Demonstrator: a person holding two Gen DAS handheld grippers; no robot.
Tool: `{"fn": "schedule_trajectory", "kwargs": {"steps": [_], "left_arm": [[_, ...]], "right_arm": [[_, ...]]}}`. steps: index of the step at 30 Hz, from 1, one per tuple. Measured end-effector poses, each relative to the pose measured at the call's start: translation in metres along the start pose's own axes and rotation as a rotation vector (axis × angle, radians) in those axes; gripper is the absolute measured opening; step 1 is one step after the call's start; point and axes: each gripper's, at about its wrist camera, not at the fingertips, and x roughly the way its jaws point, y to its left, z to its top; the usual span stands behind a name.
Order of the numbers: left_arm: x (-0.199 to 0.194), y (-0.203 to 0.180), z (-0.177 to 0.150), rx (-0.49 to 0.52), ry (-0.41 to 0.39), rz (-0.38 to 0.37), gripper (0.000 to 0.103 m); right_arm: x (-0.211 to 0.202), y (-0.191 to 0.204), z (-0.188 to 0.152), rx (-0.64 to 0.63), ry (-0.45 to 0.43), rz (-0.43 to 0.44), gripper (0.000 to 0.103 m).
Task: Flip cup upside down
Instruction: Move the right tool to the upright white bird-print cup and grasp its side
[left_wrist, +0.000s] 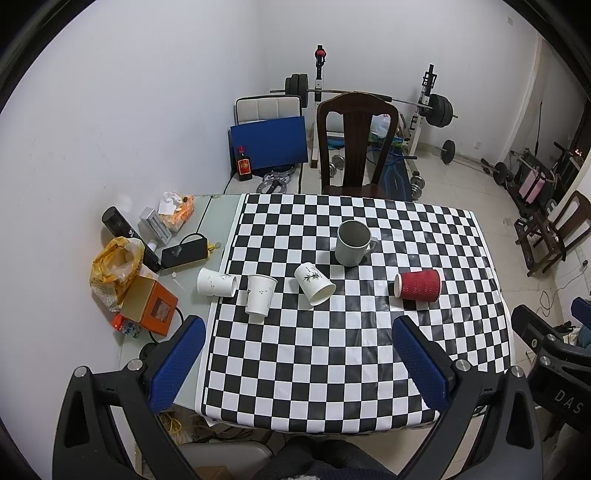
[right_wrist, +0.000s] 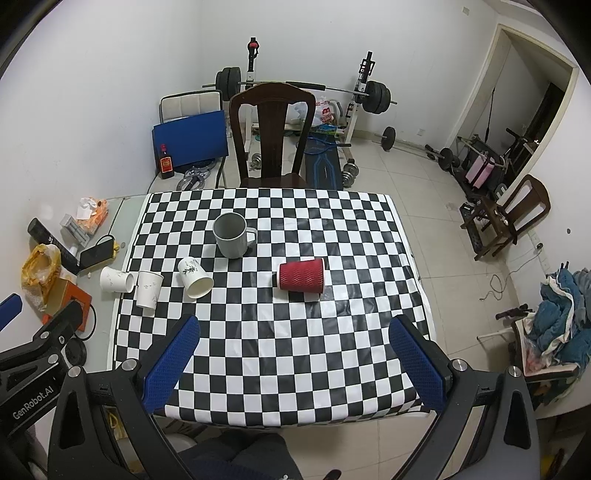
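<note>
A: Where are the claws sitting?
B: Left claw (left_wrist: 299, 332) and right claw (right_wrist: 293, 330) are both hanging over the desk (right_wrist: 295, 354), fingers spread wide, gripping nothing.
A: Cups?
B: Grey mug (right_wrist: 232, 235) is standing upright. Red cup (right_wrist: 301, 275) is lying on its side right of the mug; three white paper cups (left_wrist: 314, 283) are sitting left of the mug, nearer the claws.

Both wrist cameras are looking forward and down from the near edge of the checkered table (left_wrist: 332, 350), well back from it (left one sitting further left), sharing the cloth, the cups and the wooden chair (right_wrist: 271, 136).
</note>
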Motion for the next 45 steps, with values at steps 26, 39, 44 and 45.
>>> {"fn": "schedule_trajectory", "kwargs": {"steps": [26,39,44,45], "left_arm": [[0.290,0.092,0.002,-0.019,0.351,0.177,0.102],[0.398,0.088,-0.007,0.008,0.438,0.047,0.055],[0.391,0.086,-0.007,0.011,0.389,0.054,0.054],[0.387,0.085,-0.008,0.017,0.382,0.062,0.054]], "right_arm": [[0.291,0.124,-0.039,-0.122,0.375,0.016,0.089],[0.387,0.183,-0.062,-0.197,0.437,0.041,0.076],[0.396,0.187,-0.059,-0.199,0.445,0.031,0.076],[0.396,0.187,-0.058,-0.204,0.443,0.026,0.076]]}}
